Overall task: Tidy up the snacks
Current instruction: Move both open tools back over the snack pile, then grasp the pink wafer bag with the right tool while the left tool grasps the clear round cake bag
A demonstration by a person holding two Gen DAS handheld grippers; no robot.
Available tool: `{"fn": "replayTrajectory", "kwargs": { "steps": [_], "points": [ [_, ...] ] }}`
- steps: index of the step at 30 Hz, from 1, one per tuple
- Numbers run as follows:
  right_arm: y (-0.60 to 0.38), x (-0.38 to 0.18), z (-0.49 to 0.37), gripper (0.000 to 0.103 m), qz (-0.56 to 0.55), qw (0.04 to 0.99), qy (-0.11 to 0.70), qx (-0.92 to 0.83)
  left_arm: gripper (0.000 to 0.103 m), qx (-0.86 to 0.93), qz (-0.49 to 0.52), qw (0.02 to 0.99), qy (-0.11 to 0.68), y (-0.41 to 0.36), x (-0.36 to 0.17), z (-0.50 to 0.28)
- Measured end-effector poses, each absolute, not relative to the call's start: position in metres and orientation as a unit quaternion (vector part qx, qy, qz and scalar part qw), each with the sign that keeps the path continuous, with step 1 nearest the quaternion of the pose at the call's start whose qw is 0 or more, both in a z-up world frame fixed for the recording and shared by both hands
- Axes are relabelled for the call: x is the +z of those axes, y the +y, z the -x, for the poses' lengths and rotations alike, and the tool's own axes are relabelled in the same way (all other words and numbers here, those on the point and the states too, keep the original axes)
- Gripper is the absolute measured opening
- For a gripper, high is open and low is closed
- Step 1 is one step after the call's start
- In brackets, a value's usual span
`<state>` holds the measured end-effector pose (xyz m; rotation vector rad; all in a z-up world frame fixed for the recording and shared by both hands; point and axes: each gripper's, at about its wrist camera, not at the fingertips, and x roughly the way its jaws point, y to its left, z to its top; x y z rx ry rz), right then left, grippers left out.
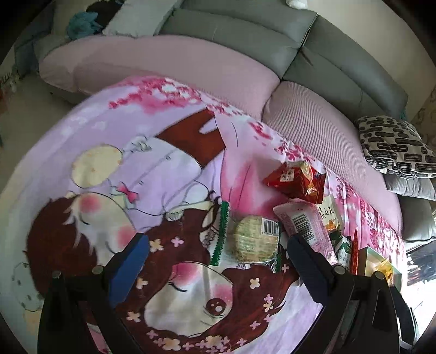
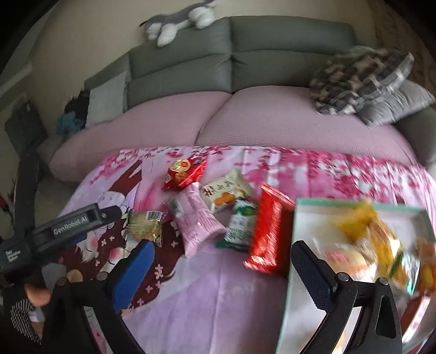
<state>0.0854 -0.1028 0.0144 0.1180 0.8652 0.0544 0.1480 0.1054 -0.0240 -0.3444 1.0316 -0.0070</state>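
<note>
Several wrapped snacks lie on a pink cartoon cloth [image 1: 163,168]. My left gripper [image 1: 215,245] is open and empty, its jaws wide either side of a round biscuit pack [image 1: 253,242] with green edges, just short of it. Beyond lie a pink pack [image 1: 305,226] and a red pack [image 1: 297,179]. My right gripper [image 2: 220,256] is open and empty above the cloth. Its right finger [image 2: 313,272] overlaps the left rim of a pale green box [image 2: 299,226] holding yellow snack packs [image 2: 368,239]. A long red pack [image 2: 268,231], a green-white pack [image 2: 241,223] and the pink pack [image 2: 196,217] lie ahead.
A grey sofa with pink seat covers [image 2: 245,117] stands behind the cloth. A patterned cushion [image 2: 359,79] lies at its right end and a plush toy [image 2: 179,19] on its back. The left gripper body [image 2: 70,223] shows at left in the right wrist view.
</note>
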Motion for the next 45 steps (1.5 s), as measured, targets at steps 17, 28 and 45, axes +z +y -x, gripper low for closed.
{"fn": "replayTrajectory", "kwargs": {
  "steps": [17,28,45],
  "points": [
    [-0.060,-0.030,-0.152,0.071,0.048,0.877,0.470,0.093,0.096,-0.050,0.171,0.831,0.527,0.089,-0.051,-0.172],
    [-0.056,-0.049,-0.160,0.060,0.071,0.861,0.495,0.096,0.096,-0.044,0.099,0.833,0.542,0.063,-0.065,-0.179],
    [-0.059,-0.056,-0.165,0.051,0.043,0.857,0.505,0.088,0.057,0.000,0.068,0.843,0.534,0.070,-0.064,-0.181]
  ]
}}
